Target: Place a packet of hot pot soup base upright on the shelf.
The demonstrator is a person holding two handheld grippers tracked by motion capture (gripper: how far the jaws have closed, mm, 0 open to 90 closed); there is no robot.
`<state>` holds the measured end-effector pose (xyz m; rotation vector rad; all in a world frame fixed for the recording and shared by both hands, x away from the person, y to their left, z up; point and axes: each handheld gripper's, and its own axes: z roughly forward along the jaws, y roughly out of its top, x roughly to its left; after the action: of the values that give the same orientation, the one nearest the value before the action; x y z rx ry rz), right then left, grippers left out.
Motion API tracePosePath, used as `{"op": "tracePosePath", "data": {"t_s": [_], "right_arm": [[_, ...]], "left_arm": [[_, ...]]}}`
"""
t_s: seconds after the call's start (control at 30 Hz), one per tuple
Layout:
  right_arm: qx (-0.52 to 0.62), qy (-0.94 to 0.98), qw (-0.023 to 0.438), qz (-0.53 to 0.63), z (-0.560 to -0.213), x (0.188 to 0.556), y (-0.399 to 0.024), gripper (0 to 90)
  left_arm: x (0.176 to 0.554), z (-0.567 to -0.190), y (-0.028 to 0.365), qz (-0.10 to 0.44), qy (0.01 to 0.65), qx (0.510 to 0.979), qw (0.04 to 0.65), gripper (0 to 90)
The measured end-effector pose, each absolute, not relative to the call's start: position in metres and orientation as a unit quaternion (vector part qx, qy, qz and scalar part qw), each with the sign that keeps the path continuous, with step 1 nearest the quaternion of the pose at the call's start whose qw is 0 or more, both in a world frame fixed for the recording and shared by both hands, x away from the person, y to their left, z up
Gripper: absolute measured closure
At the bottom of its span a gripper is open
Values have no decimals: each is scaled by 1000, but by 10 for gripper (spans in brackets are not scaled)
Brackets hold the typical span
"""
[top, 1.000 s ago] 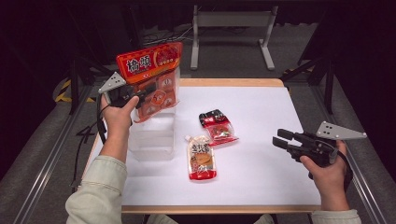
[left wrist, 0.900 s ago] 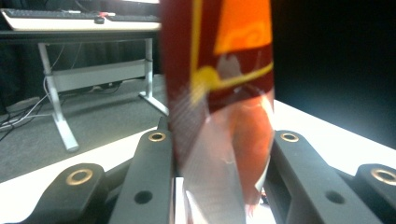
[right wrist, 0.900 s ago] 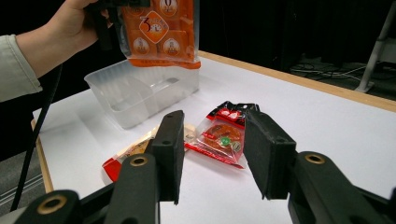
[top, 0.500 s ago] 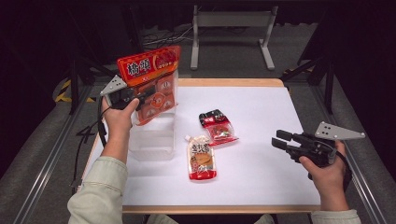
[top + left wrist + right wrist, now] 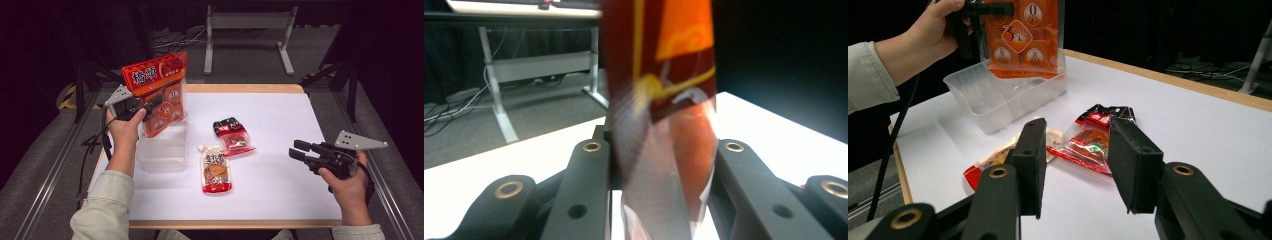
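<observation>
Orange bag [image 5: 159,92] (still upright) has sunk toward the clear tub [image 5: 161,150].

Bag [image 5: 159,95] above tub [image 5: 162,150] (perhaps just inside); pouches [image 5: 216,171] rightward

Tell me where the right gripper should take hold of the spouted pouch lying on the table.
Probably the spouted pouch by its long side edges, from straight above. It lies flat, spout toward the far side, apart from the red packet. The right gripper has open fingers with nothing between them.

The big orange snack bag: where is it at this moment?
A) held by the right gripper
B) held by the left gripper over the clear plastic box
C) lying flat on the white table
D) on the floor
B: the left gripper grips the big orange snack bag, whose lower edge hangs over the clear plastic box.
</observation>
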<state>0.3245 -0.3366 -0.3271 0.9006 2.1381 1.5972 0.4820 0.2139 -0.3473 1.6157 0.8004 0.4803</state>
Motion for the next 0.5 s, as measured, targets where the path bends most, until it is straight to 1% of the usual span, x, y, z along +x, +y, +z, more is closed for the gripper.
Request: {"op": "tracePosePath", "data": {"t_s": [0.3,0.5], "right_arm": [[315,749,161,560,-328,325,-337,599],[316,749,159,560,-328,325,-337,595]], "left_arm": [[487,-362,213,189,361,701,585,714],[487,-361,210,180,360,715,572,713]]}}
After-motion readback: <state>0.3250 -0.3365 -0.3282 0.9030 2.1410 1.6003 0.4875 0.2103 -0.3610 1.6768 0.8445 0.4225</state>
